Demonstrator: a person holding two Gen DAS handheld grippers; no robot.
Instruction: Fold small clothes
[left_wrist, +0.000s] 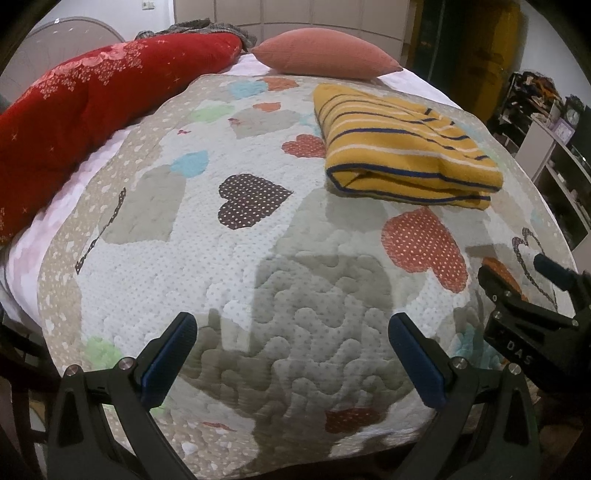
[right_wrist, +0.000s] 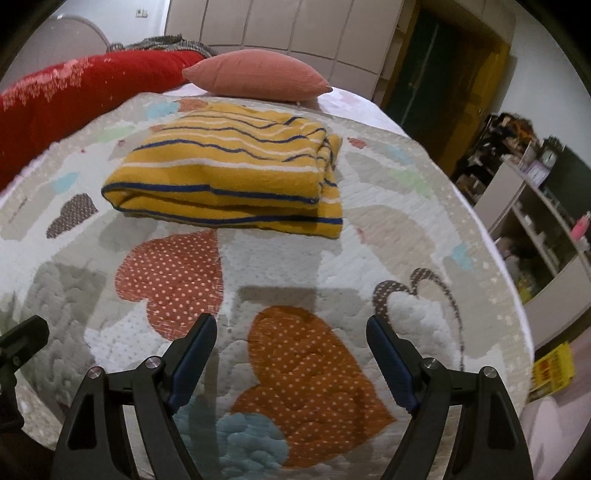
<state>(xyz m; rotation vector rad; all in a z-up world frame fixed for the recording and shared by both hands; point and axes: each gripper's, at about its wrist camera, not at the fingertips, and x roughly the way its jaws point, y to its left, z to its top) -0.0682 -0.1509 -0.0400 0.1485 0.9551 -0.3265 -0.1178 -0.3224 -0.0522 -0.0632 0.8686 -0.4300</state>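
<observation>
A yellow garment with blue and white stripes (left_wrist: 402, 147) lies folded into a thick rectangle on the heart-patterned quilt (left_wrist: 236, 258), toward the far right in the left wrist view. In the right wrist view it (right_wrist: 229, 177) lies ahead in the middle. My left gripper (left_wrist: 291, 325) is open and empty, held above the quilt's near part, well short of the garment. My right gripper (right_wrist: 291, 325) is open and empty too, above an orange heart patch; it also shows at the right edge of the left wrist view (left_wrist: 517, 269).
A pink cushion (left_wrist: 325, 53) lies at the far end of the bed. A rolled red floral blanket (left_wrist: 92, 107) runs along the left side. Shelves with clutter (right_wrist: 535, 229) stand to the right of the bed, with a doorway (right_wrist: 443, 66) beyond.
</observation>
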